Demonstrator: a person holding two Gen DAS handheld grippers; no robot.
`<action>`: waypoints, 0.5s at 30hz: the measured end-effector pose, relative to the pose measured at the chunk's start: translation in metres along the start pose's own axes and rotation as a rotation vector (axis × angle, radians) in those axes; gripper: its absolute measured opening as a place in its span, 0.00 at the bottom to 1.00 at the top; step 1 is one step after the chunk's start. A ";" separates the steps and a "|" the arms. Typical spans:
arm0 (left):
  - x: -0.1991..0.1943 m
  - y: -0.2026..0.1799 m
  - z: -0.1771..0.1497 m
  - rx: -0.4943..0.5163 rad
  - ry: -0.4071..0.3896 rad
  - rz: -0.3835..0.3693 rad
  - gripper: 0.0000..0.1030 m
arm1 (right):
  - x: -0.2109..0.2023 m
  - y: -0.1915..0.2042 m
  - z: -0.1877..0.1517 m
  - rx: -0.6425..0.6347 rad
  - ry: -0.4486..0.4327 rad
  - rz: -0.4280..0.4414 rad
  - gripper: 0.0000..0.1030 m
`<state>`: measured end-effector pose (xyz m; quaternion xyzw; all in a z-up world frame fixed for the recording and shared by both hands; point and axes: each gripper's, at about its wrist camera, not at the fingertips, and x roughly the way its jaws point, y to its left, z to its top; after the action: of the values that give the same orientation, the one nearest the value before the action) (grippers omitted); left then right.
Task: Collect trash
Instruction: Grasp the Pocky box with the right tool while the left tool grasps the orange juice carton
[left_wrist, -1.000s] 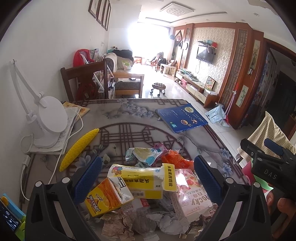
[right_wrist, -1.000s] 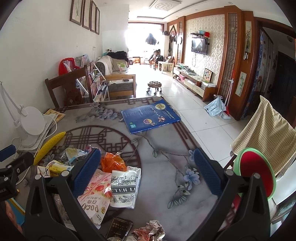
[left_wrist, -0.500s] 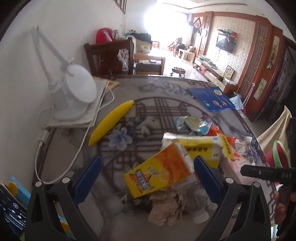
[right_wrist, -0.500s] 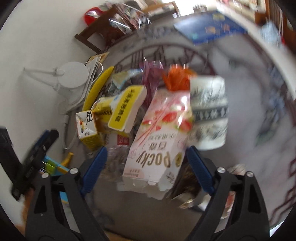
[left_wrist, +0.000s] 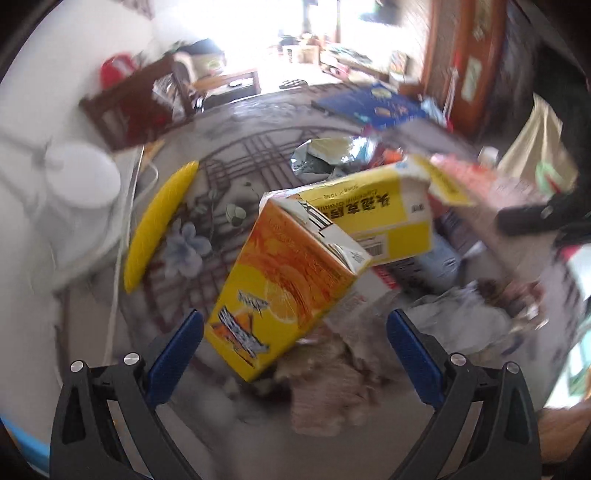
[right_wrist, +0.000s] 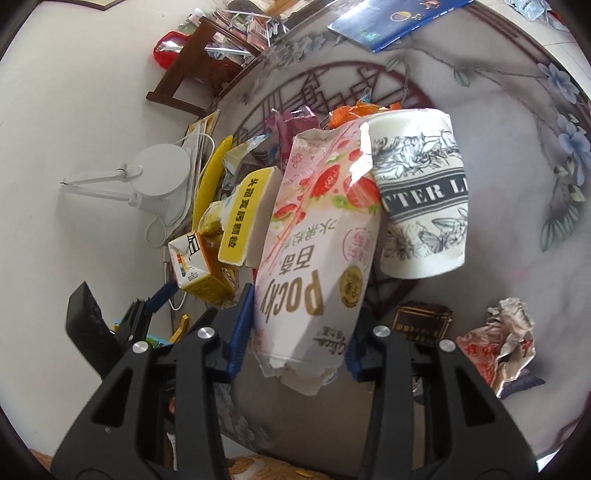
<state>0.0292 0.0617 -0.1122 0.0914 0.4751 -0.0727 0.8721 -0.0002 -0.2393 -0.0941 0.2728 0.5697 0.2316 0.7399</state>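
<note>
**Two grabs into the litter pile**

Left hand-held gripper (left_wrist: 294, 338) spread wide, blue pads on either side of the orange juice carton (left_wrist: 284, 284) but clear of its faces; nothing clamped yet. Carton lying tilted between the jaws, leaning on the yellow medicine box (left_wrist: 373, 218) just beyond, so probably lined up as the next pick. Off to the left of that gripper, a yellow corn-shaped object (left_wrist: 159, 225) and a white desk lamp (left_wrist: 81, 177), neither looking like rubbish. Crumpled paper (left_wrist: 332, 376) directly under and ahead of the jaws.

Right hand-held gripper (right_wrist: 298, 332) just been closing, now clenched on the near end of the pink Pocky box (right_wrist: 317, 251), pads pressing both edges. Gripped at the torn end, likely because that end faces the jaws and the box flattens easily. Just right of the box, a paper cup (right_wrist: 421, 195) on its side, touching it. Further right, a crushed wrapper (right_wrist: 502, 343) loose on the table (right_wrist: 498, 122). No bin in view.
</note>
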 end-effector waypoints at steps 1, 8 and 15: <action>0.001 0.002 0.005 0.010 -0.001 0.003 0.92 | -0.001 -0.002 -0.003 0.003 0.001 -0.001 0.40; 0.025 0.029 0.025 -0.033 0.033 -0.074 0.88 | 0.003 -0.004 0.001 0.012 0.014 -0.003 0.40; 0.032 0.039 0.027 -0.132 0.029 -0.127 0.65 | 0.021 0.014 0.018 0.005 0.028 -0.008 0.40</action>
<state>0.0763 0.0918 -0.1213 0.0046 0.4963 -0.0951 0.8629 0.0219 -0.2172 -0.0961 0.2689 0.5817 0.2310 0.7321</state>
